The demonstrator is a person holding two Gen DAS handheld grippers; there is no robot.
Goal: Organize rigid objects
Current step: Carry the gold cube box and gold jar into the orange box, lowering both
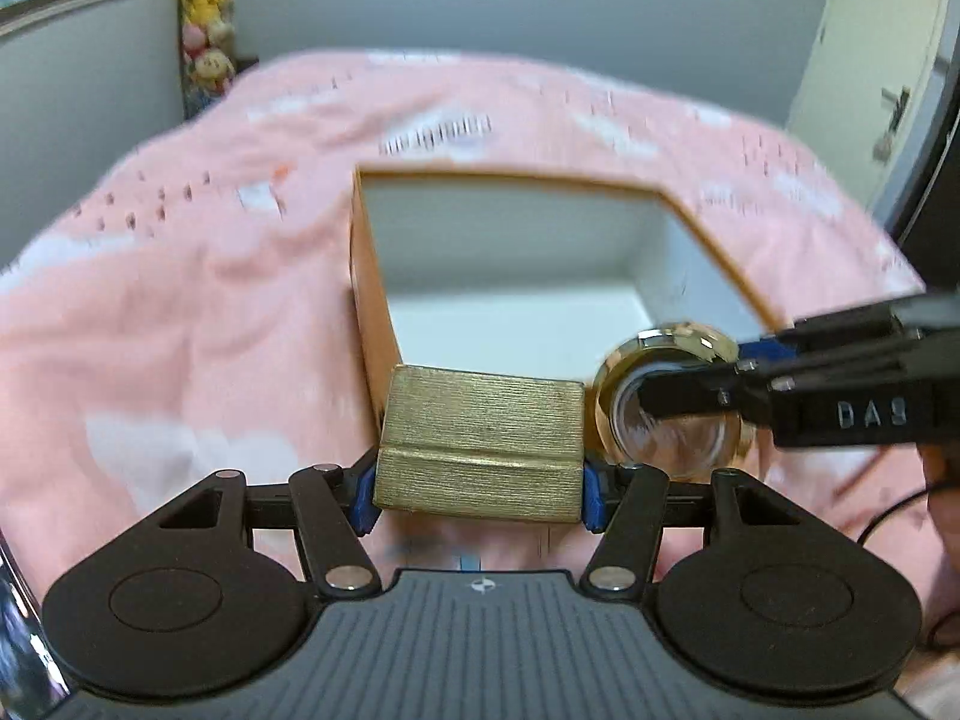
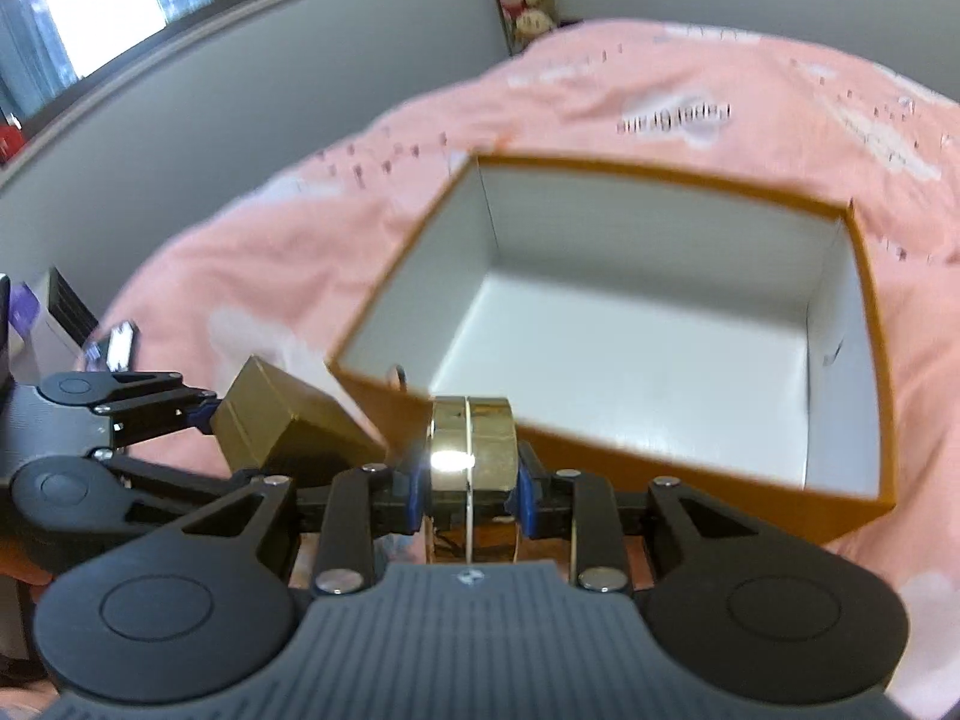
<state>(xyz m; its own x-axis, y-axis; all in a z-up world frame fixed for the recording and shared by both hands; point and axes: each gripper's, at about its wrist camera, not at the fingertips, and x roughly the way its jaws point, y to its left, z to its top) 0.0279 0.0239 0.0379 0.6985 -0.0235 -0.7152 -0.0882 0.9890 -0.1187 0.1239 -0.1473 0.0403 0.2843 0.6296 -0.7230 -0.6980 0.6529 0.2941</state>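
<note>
We had the left gripper (image 1: 480, 495) clamped on a gold block (image 1: 483, 444) and the right gripper (image 2: 468, 489) clamped on a round gold case (image 2: 471, 444), both held over the near edge of the orange box (image 2: 864, 276). Box on pink bedspread (image 1: 180, 300), nothing inside. Right gripper read "DAS", mirrored.
</note>
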